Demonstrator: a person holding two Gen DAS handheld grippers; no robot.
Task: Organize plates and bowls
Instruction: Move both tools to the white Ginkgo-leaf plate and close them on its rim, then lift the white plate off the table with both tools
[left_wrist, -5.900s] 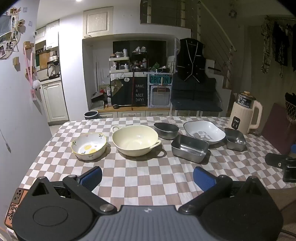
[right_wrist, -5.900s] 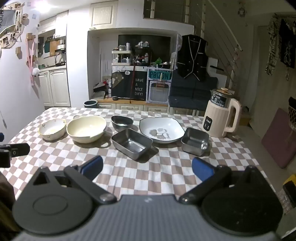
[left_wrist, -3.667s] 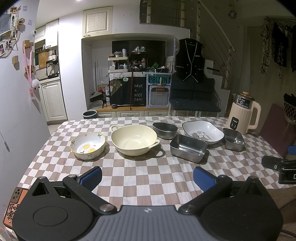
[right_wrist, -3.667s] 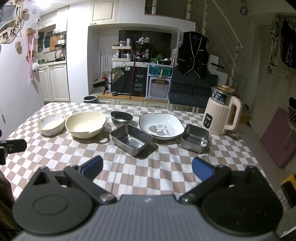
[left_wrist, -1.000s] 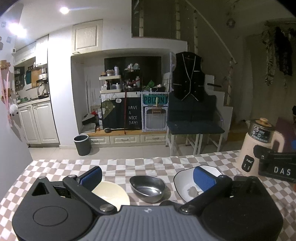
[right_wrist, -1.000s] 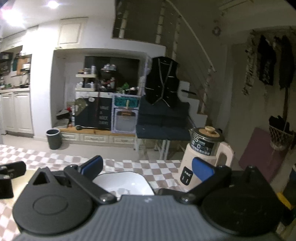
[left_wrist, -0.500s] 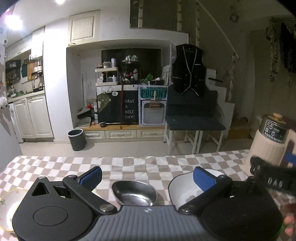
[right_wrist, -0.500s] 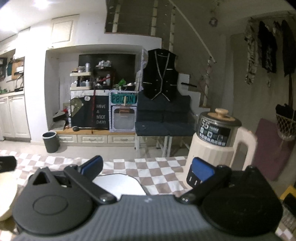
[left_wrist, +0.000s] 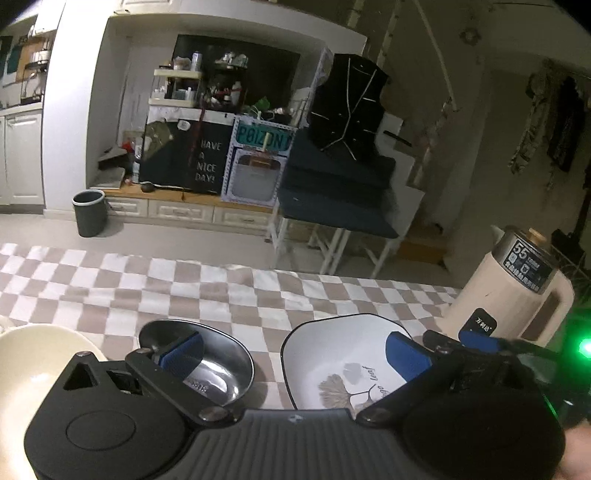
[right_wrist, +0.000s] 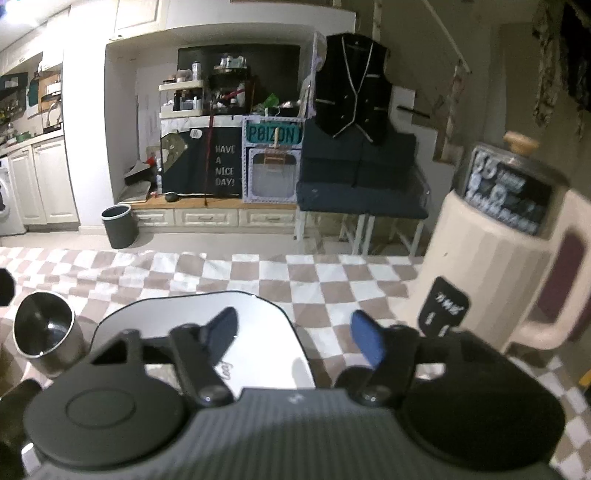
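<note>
My left gripper (left_wrist: 293, 354) hangs open low over the checkered table (left_wrist: 184, 295). Its left pad is over a small steel bowl (left_wrist: 221, 362) and its right pad over a white plate with a tree print (left_wrist: 332, 354). A cream bowl (left_wrist: 33, 362) sits at the far left. In the right wrist view, my right gripper (right_wrist: 293, 334) is closing. Its left pad is above the white plate (right_wrist: 258, 332) and its right pad beyond the plate's right rim. The pads are not pressing on it. The steel bowl (right_wrist: 44, 332) stands to the left.
A cream electric kettle (right_wrist: 498, 266) stands on the table close to the right of my right gripper, also seen as the kettle (left_wrist: 517, 288) in the left wrist view. Bare tablecloth stretches beyond the dishes to the table's far edge. Behind are a bin, cupboards and a dark bench.
Both grippers have moved forward and down, closer to the steel bowl and the white plate. The right gripper's jaws have narrowed. The left jaws stay wide.
</note>
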